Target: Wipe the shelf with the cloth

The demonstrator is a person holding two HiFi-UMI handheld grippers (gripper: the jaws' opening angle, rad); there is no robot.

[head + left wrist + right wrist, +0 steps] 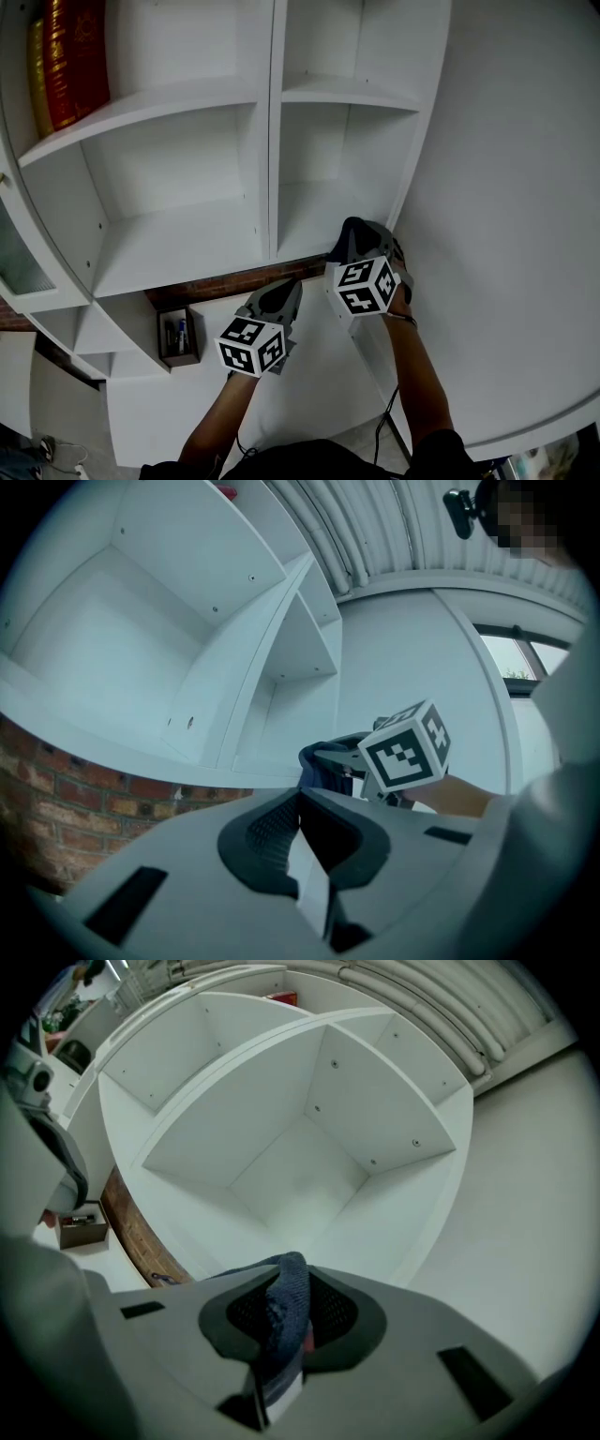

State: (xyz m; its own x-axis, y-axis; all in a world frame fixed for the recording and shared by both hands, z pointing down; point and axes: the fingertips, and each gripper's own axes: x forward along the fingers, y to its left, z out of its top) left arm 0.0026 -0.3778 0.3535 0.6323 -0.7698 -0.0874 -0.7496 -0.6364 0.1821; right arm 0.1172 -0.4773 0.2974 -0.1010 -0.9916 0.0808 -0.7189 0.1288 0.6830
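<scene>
We are clamping the cloth between the jaws of the right gripper, with a fold bulging past the tips so that fabric, not plastic, meets the board. Off to the side, the left gripper is idling, jaws together on nothing. Ahead of the right jaws the shelf compartment is lying bare. The fold is hiding the jaw tips, so contact with the front edge is perhaps not yet made.

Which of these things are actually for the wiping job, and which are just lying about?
For the job:
cloth, gripped in the right claw
white shelf

Just lying about:
red books, top left
small brown box, lower down
</scene>
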